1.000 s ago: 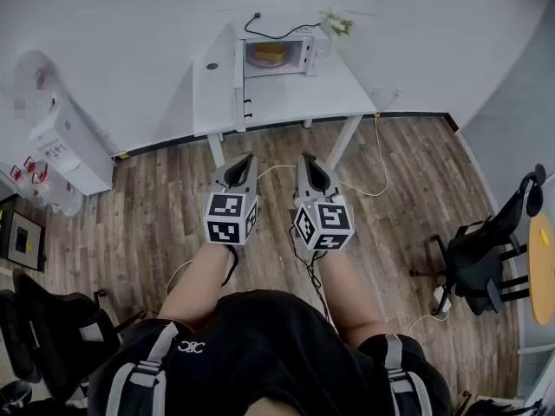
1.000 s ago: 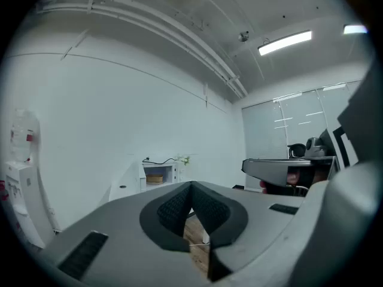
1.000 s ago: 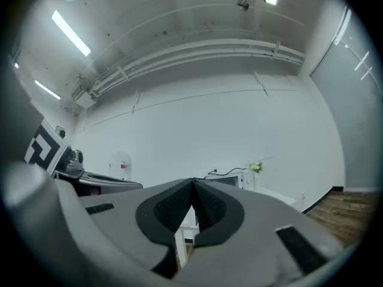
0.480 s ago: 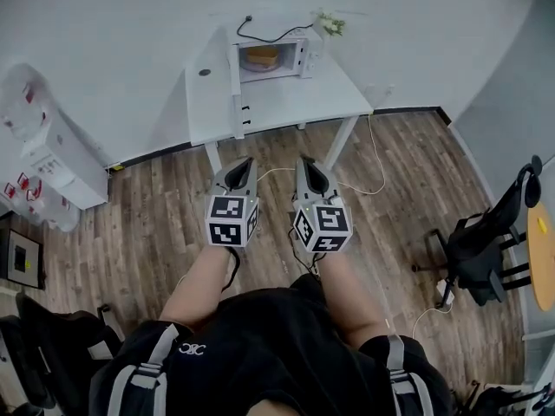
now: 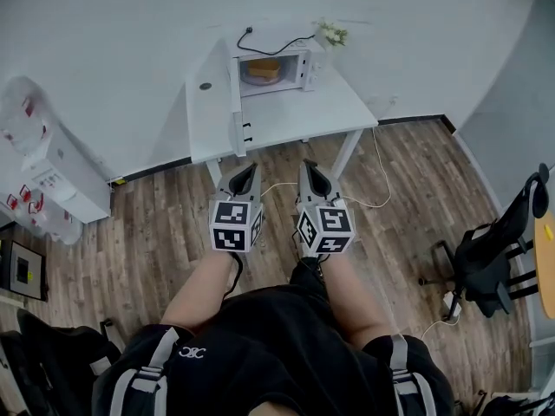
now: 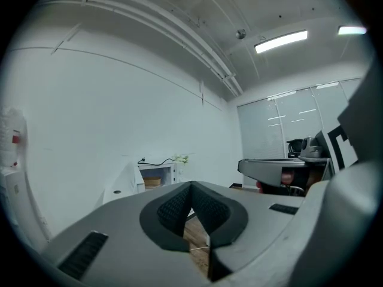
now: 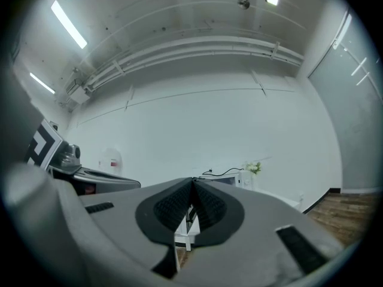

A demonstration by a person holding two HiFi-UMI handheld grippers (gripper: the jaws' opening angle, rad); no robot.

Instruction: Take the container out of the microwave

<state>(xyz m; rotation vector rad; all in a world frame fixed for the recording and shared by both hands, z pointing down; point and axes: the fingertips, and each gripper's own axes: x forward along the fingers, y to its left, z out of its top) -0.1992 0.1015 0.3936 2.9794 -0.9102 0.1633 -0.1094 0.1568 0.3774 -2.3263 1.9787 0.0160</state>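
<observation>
Wood-plank flooring [image 5: 147,232] runs up to a white wall, where a white table [image 5: 303,111] stands with a white microwave [image 5: 276,66] at its back edge. Its door [image 5: 235,94] hangs wide open toward the person, and the container [image 5: 263,70], orange-brown, sits inside the cavity, well apart from both grippers. A small plant [image 5: 330,34] stands just beside the microwave on its right, and a black cable [image 5: 264,35] loops behind it. A black office chair [image 5: 490,258] stands off at the right of the head view. The person holds both grippers out side by side above the floor, short of the table and pointing toward it. The left gripper [image 5: 251,167] has its jaws pressed together with nothing between them; its own view looks over the closed tips at the open microwave far ahead. The right gripper [image 5: 305,165] is likewise clenched tight and empty, its dark ribbed pads [image 7: 206,205] meeting at the tip
</observation>
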